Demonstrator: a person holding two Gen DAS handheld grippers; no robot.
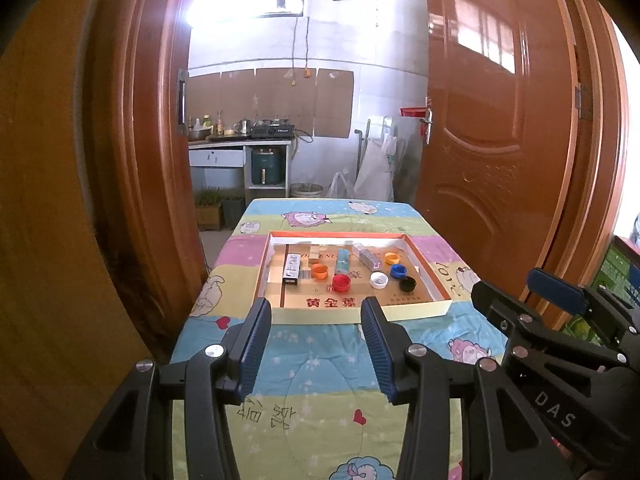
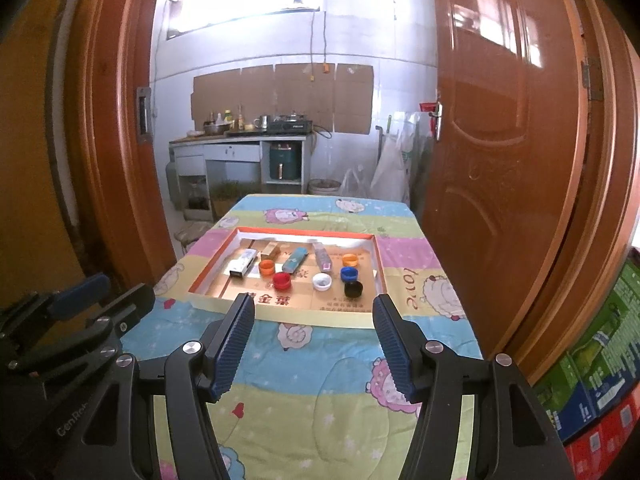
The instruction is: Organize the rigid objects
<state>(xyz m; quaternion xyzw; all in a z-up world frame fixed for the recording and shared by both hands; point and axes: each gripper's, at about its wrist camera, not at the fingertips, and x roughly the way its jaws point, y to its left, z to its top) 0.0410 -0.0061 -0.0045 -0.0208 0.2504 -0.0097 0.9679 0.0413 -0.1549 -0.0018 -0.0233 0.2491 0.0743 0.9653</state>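
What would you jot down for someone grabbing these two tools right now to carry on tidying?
Left hand-held gripper: open, empty, short of the tray.
Right hand-held gripper: open, empty, also short of it.
Tray sits on the quilt-covered table.
In it: six bottle caps, among them red, white and black, plus small boxes such as the white one, all loosely scattered.
Done: no sorting shows.
Left: group everything.

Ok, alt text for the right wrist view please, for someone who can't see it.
The open, empty right gripper hovers above a cartoon-print cloth, short of a shallow orange-rimmed cardboard tray holding six bottle caps and four small boxes. The left gripper shows at the left edge, and an open wooden door leads to a kitchen behind.
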